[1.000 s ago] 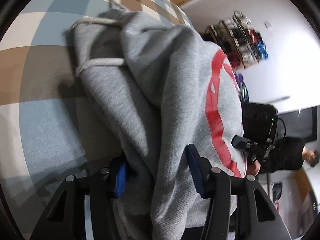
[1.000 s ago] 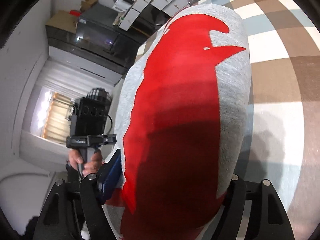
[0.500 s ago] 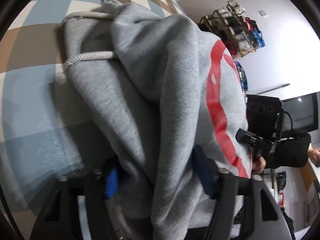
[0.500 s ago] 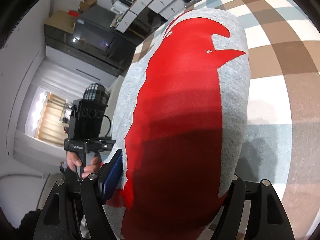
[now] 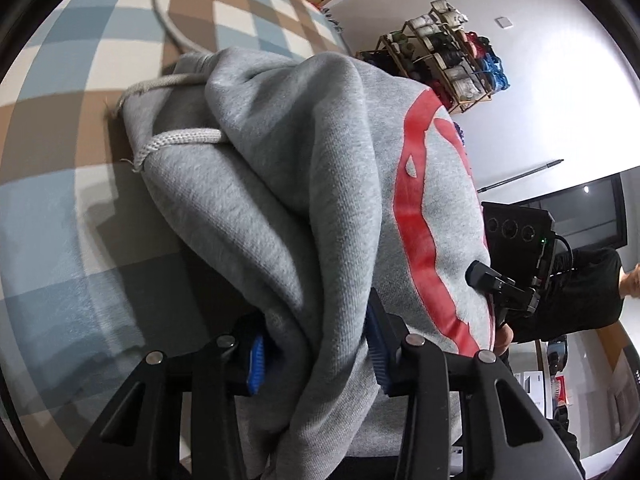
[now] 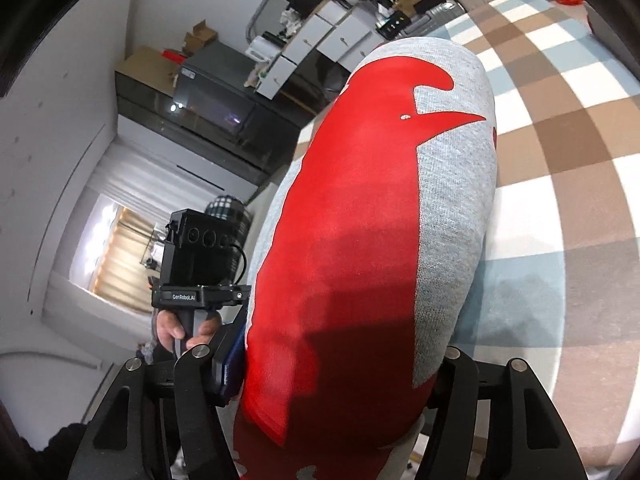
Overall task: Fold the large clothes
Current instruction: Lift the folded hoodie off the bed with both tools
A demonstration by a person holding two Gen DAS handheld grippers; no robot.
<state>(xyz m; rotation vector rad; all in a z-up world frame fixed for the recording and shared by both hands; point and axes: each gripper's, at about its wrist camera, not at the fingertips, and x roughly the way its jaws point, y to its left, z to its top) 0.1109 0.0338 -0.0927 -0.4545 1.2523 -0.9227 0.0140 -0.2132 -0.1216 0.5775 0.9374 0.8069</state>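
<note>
**A:** Start at your left gripper (image 5: 316, 344). What do you have in it?

**B:** A thick bunch of the grey hoodie (image 5: 304, 184). Your jaws are closing, and the blue pads (image 5: 255, 364) sit against the folds on both sides, so I read that as a grip on cloth.

**A:** And your right gripper (image 6: 332, 368)?

**B:** Same garment, other side. The jaws are closing there too, with the red print (image 6: 360, 220) bulging out between them. The fabric fills the gap from the left pad across to the right finger, so you hold a wide wad, not a single edge.

**A:** Where does the hoodie sit now?

**B:** It is doubled into a rounded bundle, its near end up in your two grippers, its far end down on the checked blanket (image 5: 72, 128). The hood end lies furthest out, with the drawcord (image 5: 176, 140) trailing across the checks.

**A:** Progress?

**B:** My judgement: late in the fold. Sleeves do not show loose anywhere, and the body is already gathered on itself. Still, the bundle is puffy, not flat.

**A:** What is left?

**B:** You likely need to lay it down, press it square, tuck in the cord, then let go. I cannot tell how neat the underside is.
</note>
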